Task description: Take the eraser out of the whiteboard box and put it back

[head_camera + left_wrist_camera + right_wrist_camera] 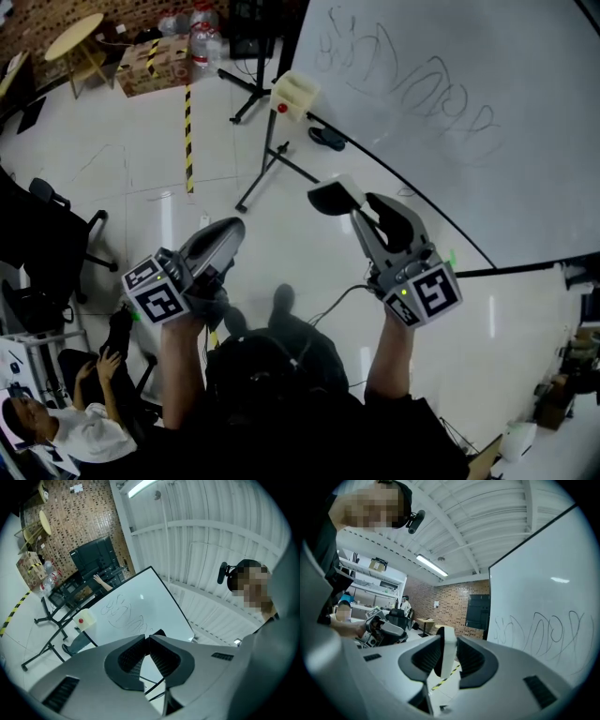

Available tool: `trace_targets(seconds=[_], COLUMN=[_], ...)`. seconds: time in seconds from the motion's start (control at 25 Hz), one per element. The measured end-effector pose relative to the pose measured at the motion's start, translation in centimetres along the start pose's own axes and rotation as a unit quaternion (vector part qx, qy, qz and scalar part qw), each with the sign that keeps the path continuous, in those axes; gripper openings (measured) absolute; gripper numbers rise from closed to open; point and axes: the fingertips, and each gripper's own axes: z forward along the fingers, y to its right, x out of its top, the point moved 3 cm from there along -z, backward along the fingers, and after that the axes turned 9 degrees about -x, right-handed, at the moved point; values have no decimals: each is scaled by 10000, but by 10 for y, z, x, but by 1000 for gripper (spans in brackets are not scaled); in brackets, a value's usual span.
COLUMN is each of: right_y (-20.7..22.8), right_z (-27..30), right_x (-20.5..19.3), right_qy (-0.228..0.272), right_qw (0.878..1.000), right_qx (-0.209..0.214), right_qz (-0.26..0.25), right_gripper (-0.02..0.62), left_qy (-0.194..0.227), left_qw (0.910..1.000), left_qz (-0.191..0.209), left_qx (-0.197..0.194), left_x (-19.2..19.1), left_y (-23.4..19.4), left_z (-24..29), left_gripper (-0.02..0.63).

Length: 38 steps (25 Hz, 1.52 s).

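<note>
Between the right gripper's [364, 211] fingers the eraser [331, 195] sits clamped, well apart from the whiteboard box [296, 93]; the left gripper's [228, 234] fingers are together, empty. Keep that clamp firm and line up over the box's open top. Right gripper view shows the pinch, not the box; head view shows both.

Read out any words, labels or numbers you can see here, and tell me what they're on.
No legible text anywhere.
Whiteboard: looping scribbles, not words.
Cardboard boxes: any print too small to read.
Marker cubes: square patterns only, no letters.
</note>
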Motion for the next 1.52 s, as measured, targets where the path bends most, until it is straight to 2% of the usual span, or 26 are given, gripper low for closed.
trace_targets(seconds=[0.48, 0.76, 0.96, 1.12, 1.52], right_y=[88, 103, 107, 108, 113], right_z=[5, 15, 37, 62, 154], right_x=[-22, -27, -29, -25, 1], right_qy=[185, 234, 134, 35, -66], right_qw=[9994, 9986, 9990, 9997, 9995], right_qx=[207, 320, 298, 163, -302], right_qz=[212, 337, 290, 179, -61], right_gripper=[130, 130, 129, 129, 129], left_qy=[-39, -89, -81, -72, -129], left_qw=[9992, 9985, 9991, 9998, 9996], left_qz=[270, 322, 197, 76, -14], left_qx=[287, 439, 376, 181, -267], left_x=[-15, -14, -5, 14, 104], left_y=[-12, -18, -41, -68, -135], left_z=[75, 88, 92, 97, 100], left_gripper=[14, 14, 14, 14, 14])
